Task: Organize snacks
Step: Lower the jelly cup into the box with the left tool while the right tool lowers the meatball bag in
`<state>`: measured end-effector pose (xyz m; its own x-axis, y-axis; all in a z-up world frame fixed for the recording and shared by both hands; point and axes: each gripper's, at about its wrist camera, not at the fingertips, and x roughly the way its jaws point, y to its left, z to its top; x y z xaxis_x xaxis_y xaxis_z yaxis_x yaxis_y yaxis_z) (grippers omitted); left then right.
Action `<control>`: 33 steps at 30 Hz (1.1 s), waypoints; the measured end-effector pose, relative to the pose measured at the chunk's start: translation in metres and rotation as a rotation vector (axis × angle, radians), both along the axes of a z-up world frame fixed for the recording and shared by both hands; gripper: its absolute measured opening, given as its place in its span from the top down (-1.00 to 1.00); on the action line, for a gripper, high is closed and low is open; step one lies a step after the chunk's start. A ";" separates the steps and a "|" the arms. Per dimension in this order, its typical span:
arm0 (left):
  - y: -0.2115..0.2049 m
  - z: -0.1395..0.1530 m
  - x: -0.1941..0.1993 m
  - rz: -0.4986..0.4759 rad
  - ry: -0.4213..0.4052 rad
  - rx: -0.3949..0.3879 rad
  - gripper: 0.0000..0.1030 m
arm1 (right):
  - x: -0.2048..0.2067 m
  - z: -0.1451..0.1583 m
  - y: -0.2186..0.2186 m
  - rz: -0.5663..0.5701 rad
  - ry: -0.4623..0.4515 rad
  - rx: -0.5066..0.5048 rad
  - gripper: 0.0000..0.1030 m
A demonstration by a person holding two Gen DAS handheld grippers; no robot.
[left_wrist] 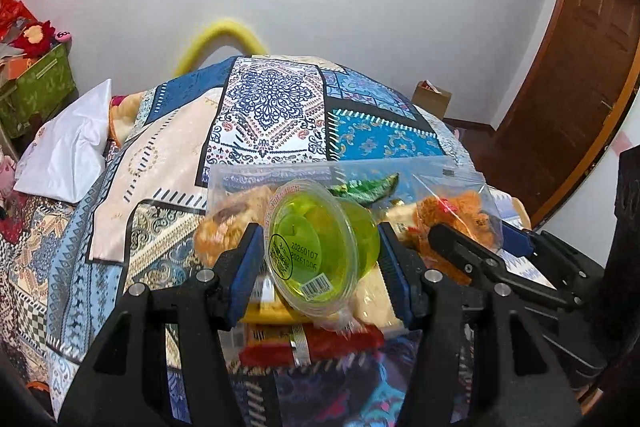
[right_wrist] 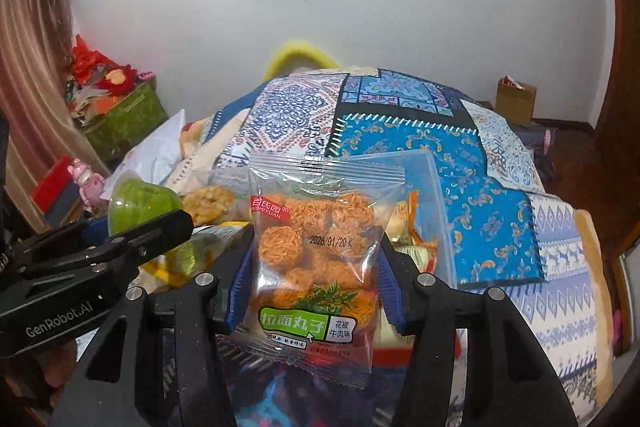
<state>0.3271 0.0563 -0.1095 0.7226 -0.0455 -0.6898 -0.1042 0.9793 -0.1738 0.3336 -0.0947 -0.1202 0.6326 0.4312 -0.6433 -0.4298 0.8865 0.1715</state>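
Green jelly cup (left_wrist: 320, 243) sits squeezed in the left gripper (left_wrist: 320, 267); it feels smooth and slippery, so hold its sides. The right gripper (right_wrist: 316, 283), at three o'clock, pinches the light, crinkly noodle-ball packet (right_wrist: 316, 255) by its edges. At twelve o'clock, farther back, waits the clear snack box (left_wrist: 436, 171) on the bed quilt (left_wrist: 276, 99).

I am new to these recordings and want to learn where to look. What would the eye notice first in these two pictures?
First, the bright green jelly cup clamped on its side in the left gripper. Next, the clear packet of orange noodle balls held upright in the right gripper. Behind both lies the blue patterned quilt, with a clear tub of snacks on it.
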 end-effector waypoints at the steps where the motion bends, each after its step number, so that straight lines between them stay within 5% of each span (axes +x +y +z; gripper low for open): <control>1: 0.002 -0.002 0.003 0.002 0.003 0.000 -0.09 | 0.003 0.000 0.001 0.002 -0.002 -0.007 0.03; 16: 0.005 -0.023 0.030 -0.035 0.069 -0.026 -0.11 | 0.008 -0.011 0.014 0.067 0.011 -0.076 -0.22; 26: -0.002 0.016 -0.009 -0.044 -0.024 0.035 -0.13 | -0.010 0.005 0.004 0.068 0.003 -0.033 -0.25; 33: 0.006 0.069 -0.068 -0.019 -0.153 0.031 -0.13 | -0.046 0.053 -0.020 0.053 -0.088 0.020 -0.26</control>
